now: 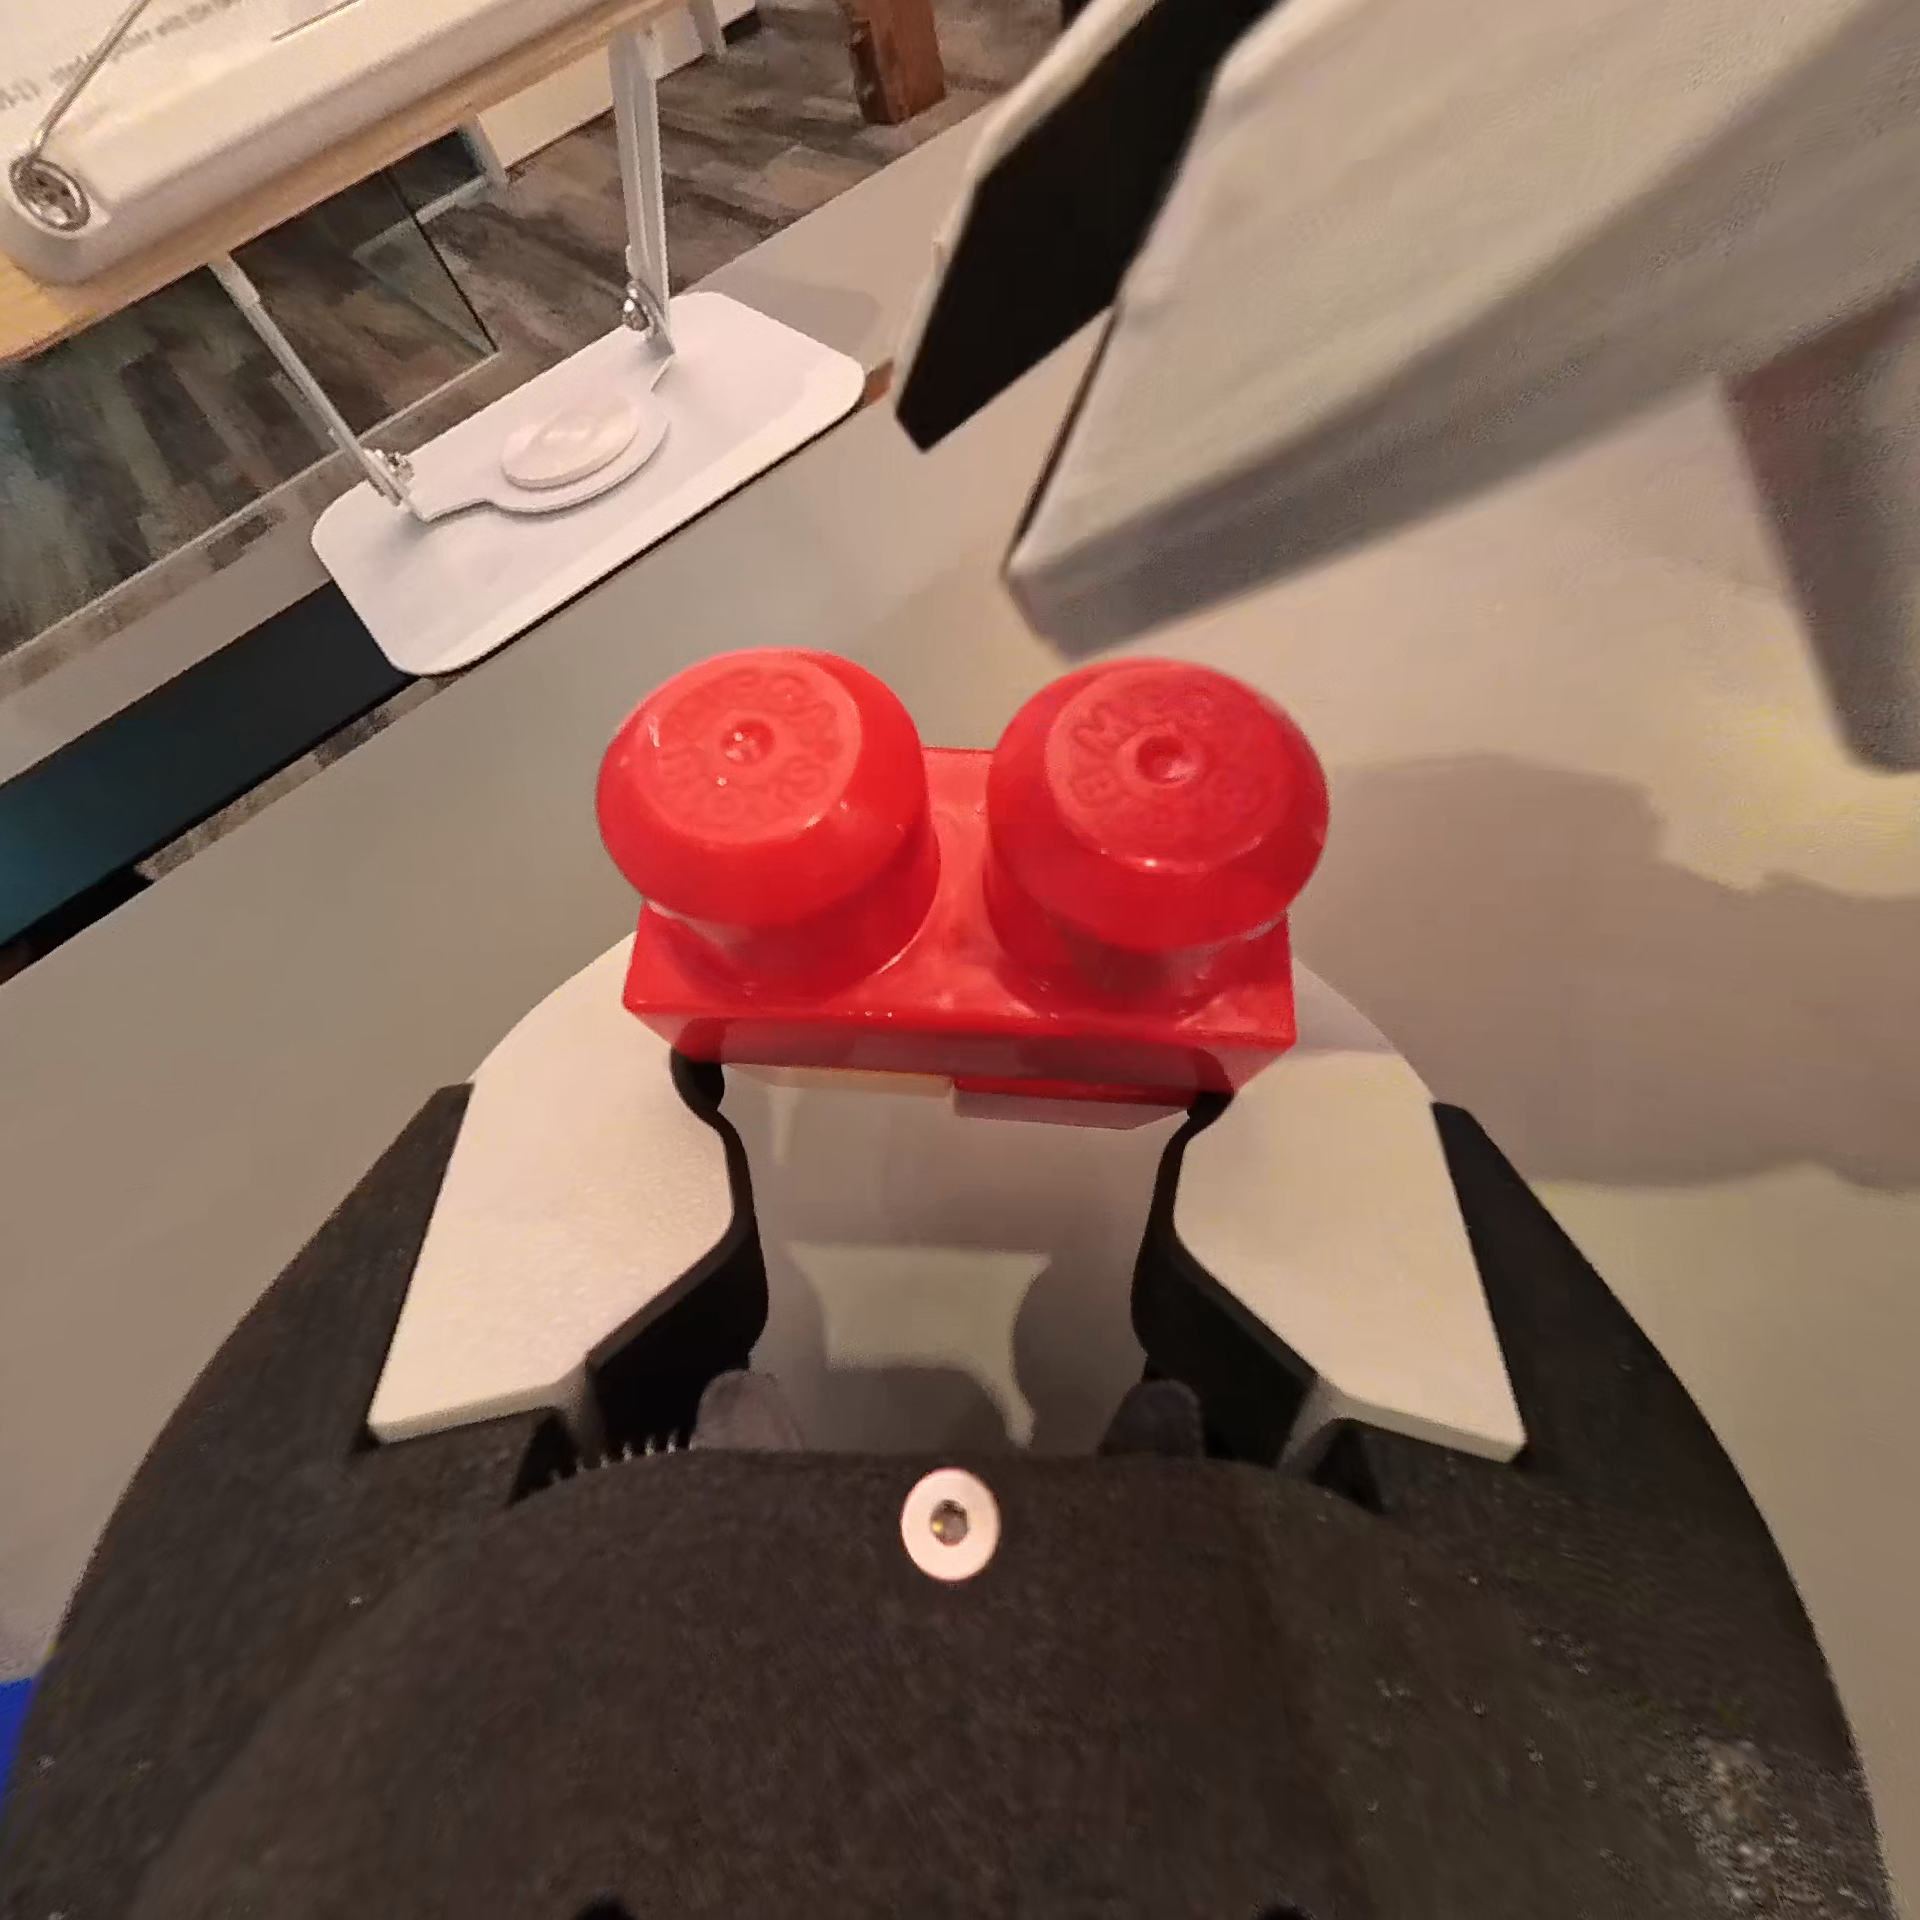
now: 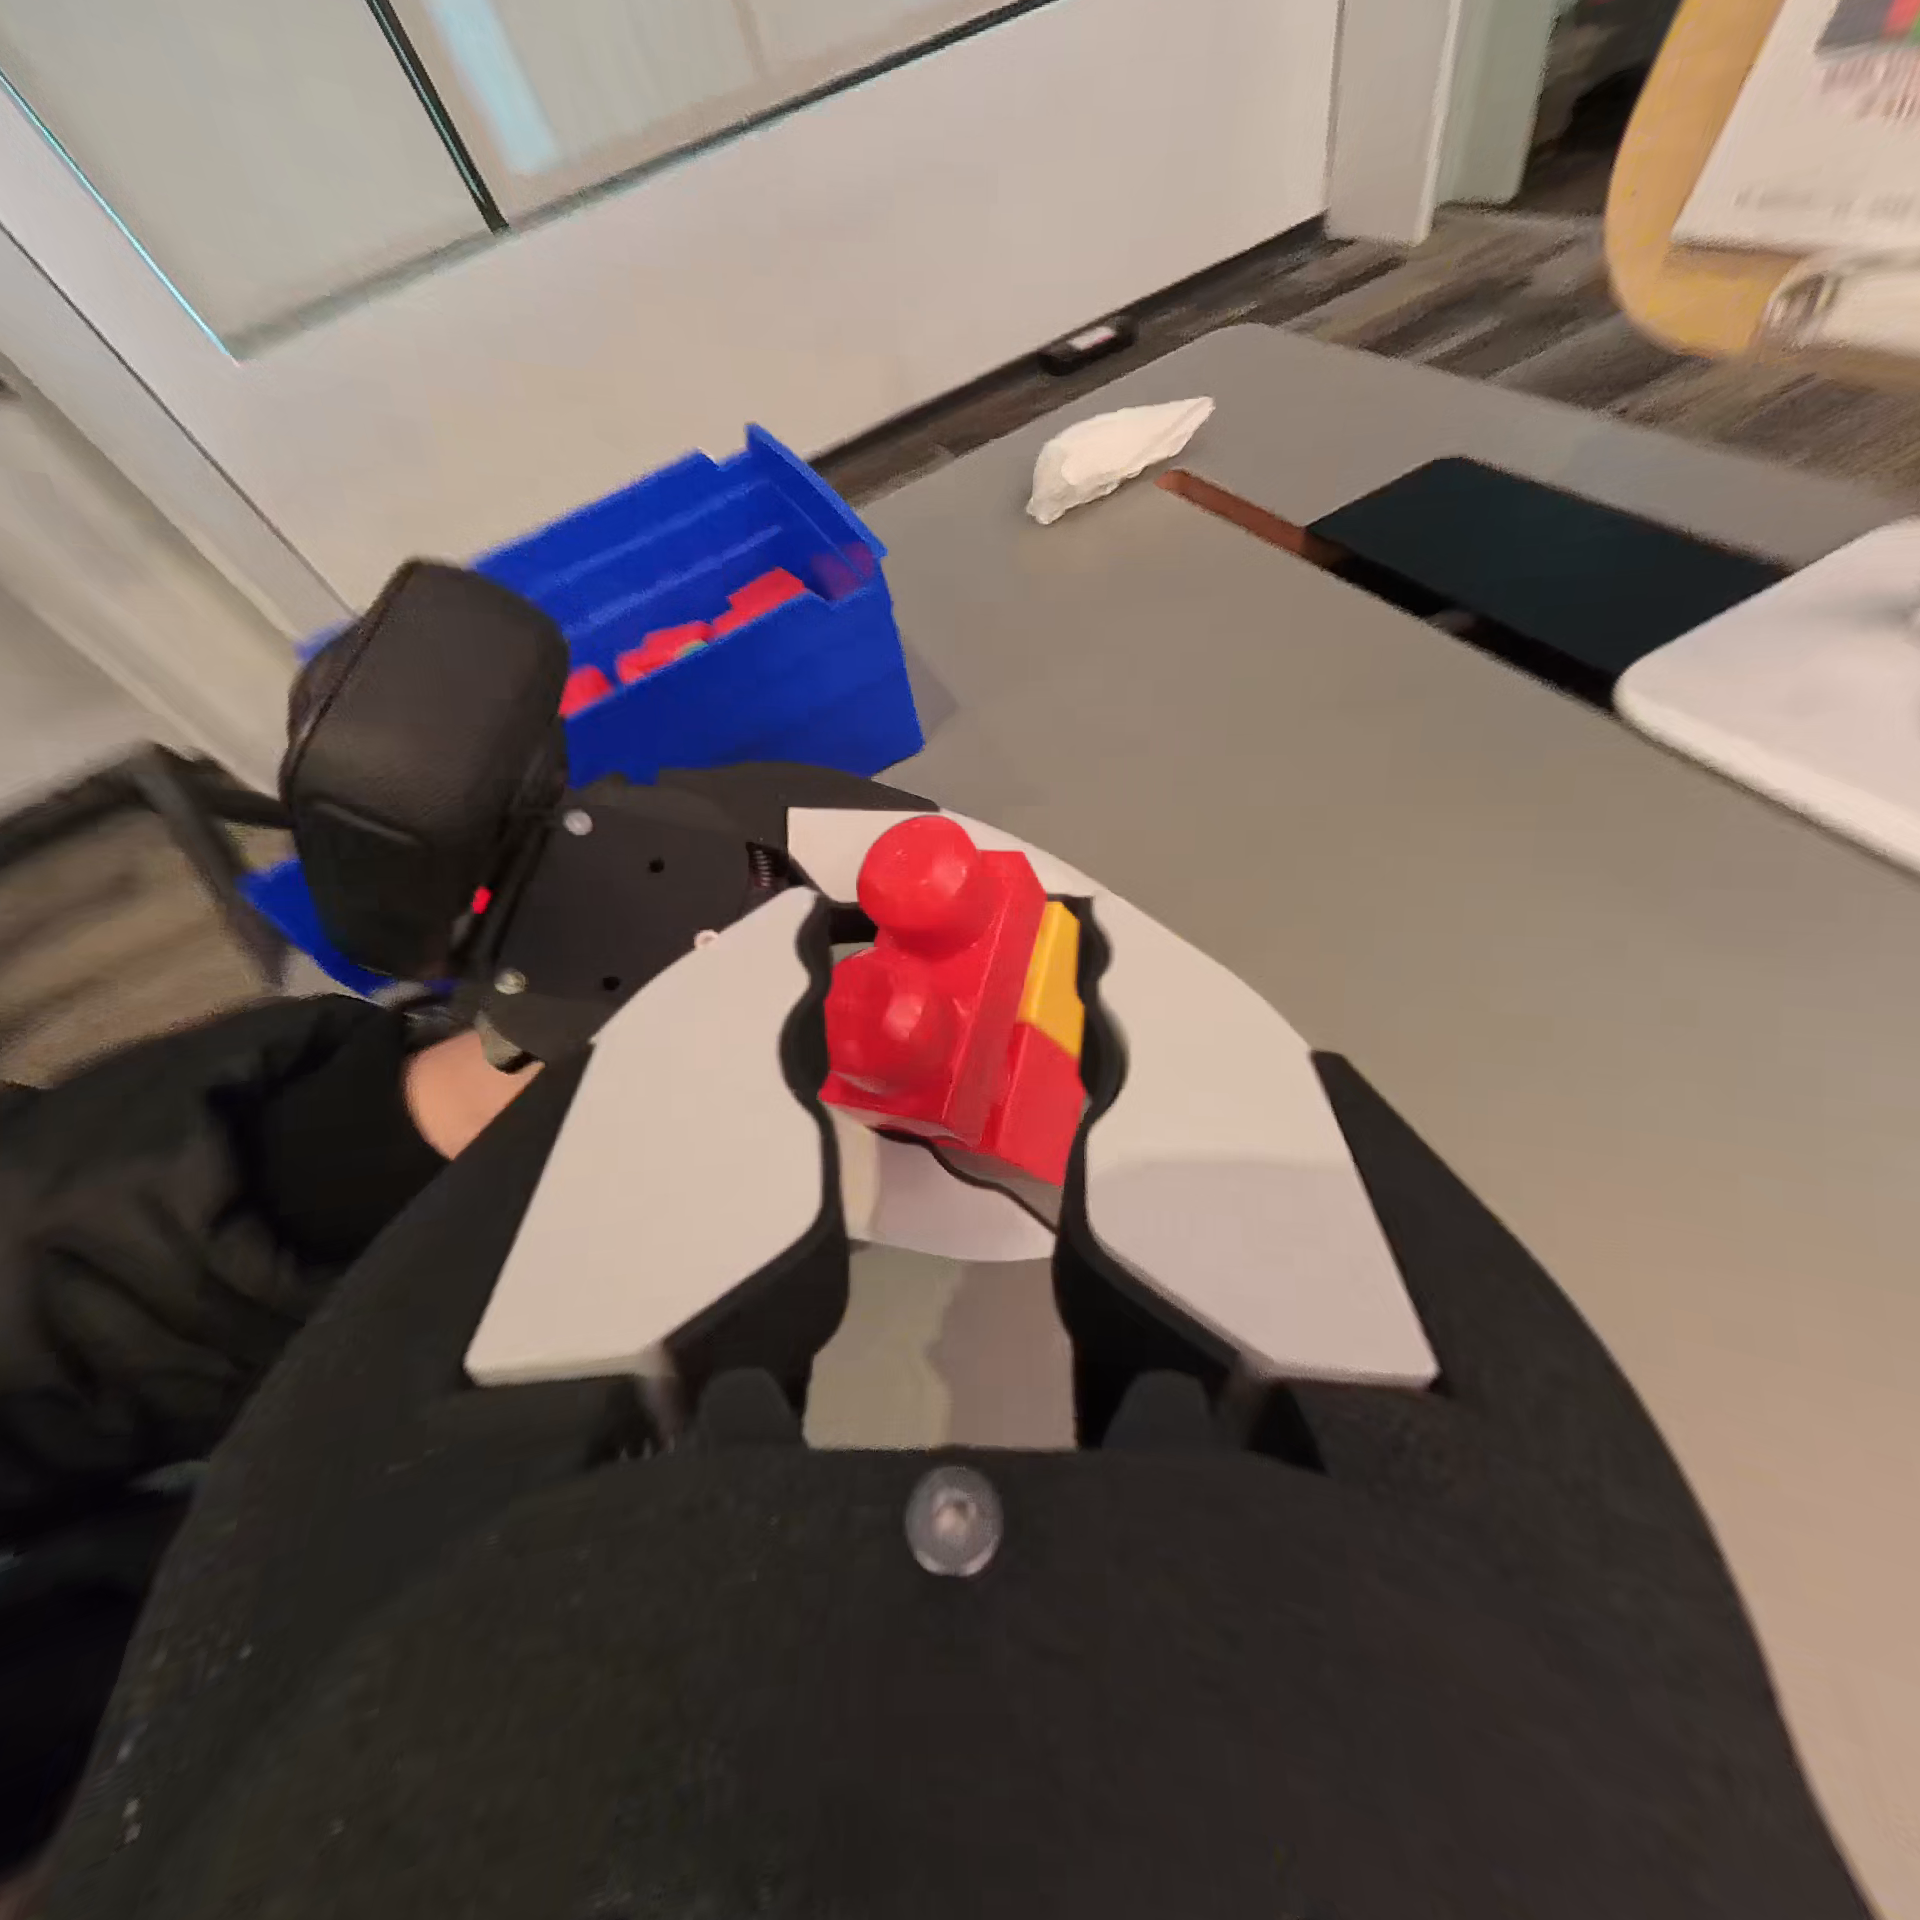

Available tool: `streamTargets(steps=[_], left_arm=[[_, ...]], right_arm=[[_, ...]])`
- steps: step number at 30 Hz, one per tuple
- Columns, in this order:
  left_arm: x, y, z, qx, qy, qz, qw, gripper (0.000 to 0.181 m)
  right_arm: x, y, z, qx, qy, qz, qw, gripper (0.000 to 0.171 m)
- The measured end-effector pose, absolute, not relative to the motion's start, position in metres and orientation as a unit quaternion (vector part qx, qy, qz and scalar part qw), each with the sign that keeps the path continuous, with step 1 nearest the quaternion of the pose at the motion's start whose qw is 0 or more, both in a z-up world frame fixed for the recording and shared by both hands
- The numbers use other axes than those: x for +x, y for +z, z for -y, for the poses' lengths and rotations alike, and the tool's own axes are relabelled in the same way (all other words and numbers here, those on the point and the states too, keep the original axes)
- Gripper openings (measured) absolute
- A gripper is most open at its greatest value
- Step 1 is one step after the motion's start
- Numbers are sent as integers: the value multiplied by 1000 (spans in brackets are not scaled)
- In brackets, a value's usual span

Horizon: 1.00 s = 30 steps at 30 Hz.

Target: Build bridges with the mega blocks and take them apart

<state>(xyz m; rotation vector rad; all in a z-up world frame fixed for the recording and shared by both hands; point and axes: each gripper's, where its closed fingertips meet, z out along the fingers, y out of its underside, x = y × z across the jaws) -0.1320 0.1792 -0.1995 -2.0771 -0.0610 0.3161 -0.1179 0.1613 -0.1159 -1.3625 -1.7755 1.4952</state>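
Observation:
A red two-stud block (image 1: 961, 831) tops a small stack with a yellow block (image 2: 1055, 966) and another red block (image 2: 1023, 1112) under it. My left gripper (image 1: 951, 1081) is shut on the stack at its ends and holds it above the grey table (image 1: 312, 987). In the right wrist view the left gripper (image 2: 914, 1023) reaches in from the left. My right gripper (image 2: 954, 914) has its jaws apart, and the stack shows through the gap. In the left wrist view the right gripper (image 1: 977, 509) hangs blurred above and beyond the stack, apart from it.
A blue bin (image 2: 790, 686) holding red blocks stands at the table's far left. A crumpled white tissue (image 2: 1117, 452) lies at the far edge. A white stand base (image 1: 592, 478) sits at the table edge. A person's black sleeve (image 2: 156, 1195) is behind the left gripper.

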Motion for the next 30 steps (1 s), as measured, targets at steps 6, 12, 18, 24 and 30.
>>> streamTargets(steps=[6,12,18,24,30], left_arm=[[-114,-180,-183,-828,115,-26,548,89],[-110,-193,-185,-844,107,-40,524,89],[-109,-201,-185,-859,115,-43,497,89],[-103,-211,-185,-873,107,-58,472,89],[-101,-215,-186,-878,103,-60,464,89]], right_arm=[[-113,-119,-177,-533,628,562,80,64],[-106,-111,-169,-484,612,614,123,56],[-99,-100,-158,-385,521,708,281,0],[-103,-124,-151,-381,466,749,277,0],[-104,-131,-150,-386,442,762,273,0]])
